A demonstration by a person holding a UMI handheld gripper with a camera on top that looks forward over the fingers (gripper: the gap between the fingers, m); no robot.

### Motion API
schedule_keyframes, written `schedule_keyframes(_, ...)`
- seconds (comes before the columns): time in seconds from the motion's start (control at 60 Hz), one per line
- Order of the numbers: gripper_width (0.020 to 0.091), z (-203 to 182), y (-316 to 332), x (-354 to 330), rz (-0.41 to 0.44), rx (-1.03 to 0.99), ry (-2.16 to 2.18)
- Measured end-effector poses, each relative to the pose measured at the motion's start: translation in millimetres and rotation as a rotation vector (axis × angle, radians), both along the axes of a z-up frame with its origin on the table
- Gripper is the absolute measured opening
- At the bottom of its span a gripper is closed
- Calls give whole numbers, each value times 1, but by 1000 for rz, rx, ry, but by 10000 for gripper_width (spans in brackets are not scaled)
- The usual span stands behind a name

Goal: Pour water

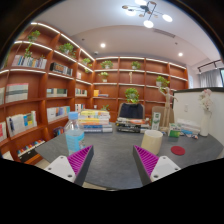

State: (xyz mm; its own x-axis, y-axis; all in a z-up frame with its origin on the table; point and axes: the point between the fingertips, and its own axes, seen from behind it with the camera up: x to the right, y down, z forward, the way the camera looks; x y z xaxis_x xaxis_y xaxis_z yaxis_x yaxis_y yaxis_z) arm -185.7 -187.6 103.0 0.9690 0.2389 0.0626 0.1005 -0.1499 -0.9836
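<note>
Bottle (74, 132) upright, cap up — beyond open jaws; cup (156, 120) opposite

The gripper (112, 165) hangs over the table (110, 145), its two fingers apart with only tabletop between them. A bottle (74, 133) stands just ahead of the left finger. A cup (152, 141) stands ahead of the right finger. Books (96, 120) lie behind the bottle. Shelves (40, 80) line the wall behind.

Clear water bottle (73, 135) upright on table
</note>
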Motion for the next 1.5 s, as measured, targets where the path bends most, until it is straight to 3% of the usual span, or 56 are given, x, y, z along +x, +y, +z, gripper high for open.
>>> schedule_keyframes(0.1, 818, -14, -9, -31, 55, 1, 28)
schedule_keyframes(0.117, 816, 3, -2, -24, 62, -3, 35)
schedule_keyframes(0.15, 817, -17, -8, -50, 71, 4, 62)
schedule_keyframes(0.217, 815, -21, -10, -93, 77, 4, 94)
schedule_keyframes(0.6, 805, -29, 59, -156, 28, 4, 48)
schedule_keyframes(0.667, 716, -28, 67, -160, 25, 7, 60)
schedule_keyframes(0.717, 551, -26, 73, -156, -6, 12, 67)
schedule_keyframes(0.733, 466, -26, 74, -154, -20, 13, 64)
schedule_keyframes(0.867, 400, -25, 75, -153, -20, 17, 76)
schedule_keyframes(0.883, 350, -25, 76, -152, -24, 21, 81)
schedule_keyframes(0.917, 316, -25, 75, -152, -22, 24, 87)
schedule_keyframes(1.233, 315, -21, 83, -122, -82, -17, 94)
schedule_keyframes(1.5, 314, 23, 134, -48, -163, -84, 726)
